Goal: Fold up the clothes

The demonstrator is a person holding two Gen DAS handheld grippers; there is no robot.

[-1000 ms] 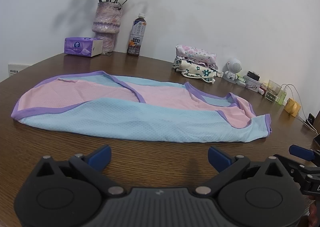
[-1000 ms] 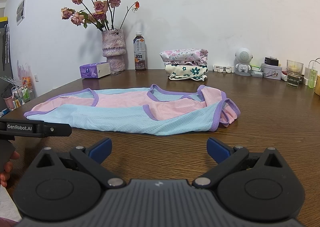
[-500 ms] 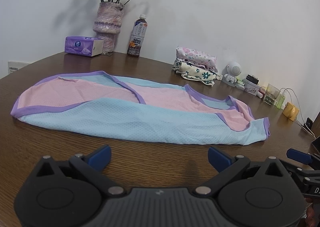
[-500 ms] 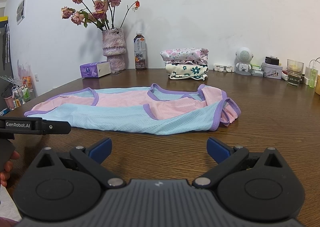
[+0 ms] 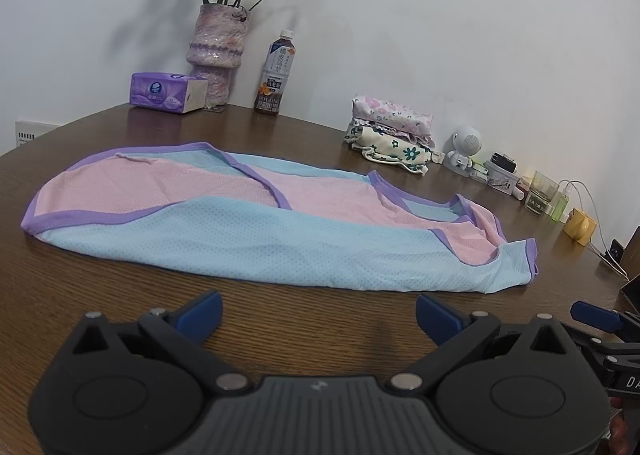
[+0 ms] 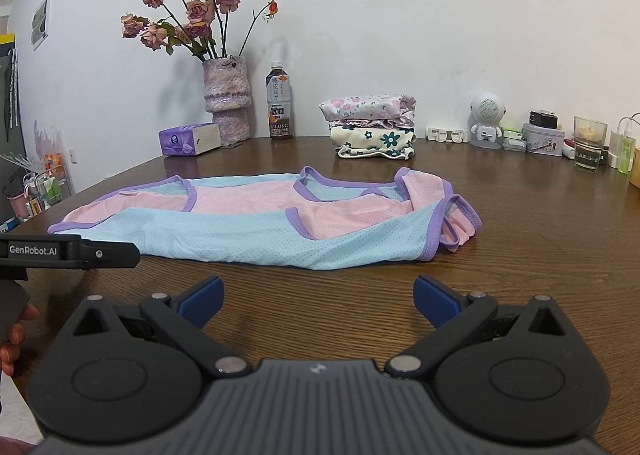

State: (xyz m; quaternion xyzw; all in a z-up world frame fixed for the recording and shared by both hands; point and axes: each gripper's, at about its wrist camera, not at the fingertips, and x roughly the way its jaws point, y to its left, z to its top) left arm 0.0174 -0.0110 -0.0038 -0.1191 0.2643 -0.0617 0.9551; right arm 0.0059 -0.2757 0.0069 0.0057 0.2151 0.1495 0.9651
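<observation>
Through the left wrist camera I see my left gripper [image 5: 318, 315] spread wide and empty, hanging just above the brown wooden table [image 5: 100, 295] at its near edge. The pink and blue garment [image 5: 256, 227] with purple trim lies flat just beyond the blue fingertips [image 5: 200, 313], apart from them, stretching from far left to right across the tabletop. Farther back a stack of folded clothes [image 5: 394, 135] sits by the wall, with a vase of roses [image 5: 218, 51], a tea bottle [image 5: 276, 75] and a tissue pack [image 5: 168, 93] to its left. Through the right wrist camera my right gripper [image 6: 318, 301] is likewise released, holding nothing — the garment [image 6: 256, 227] lies ahead of it and slightly left, its bunched shoulder end nearest the right fingertip [image 6: 434, 301] yet untouched. The left gripper's black body [image 6: 68, 253] pokes in from the left edge.
</observation>
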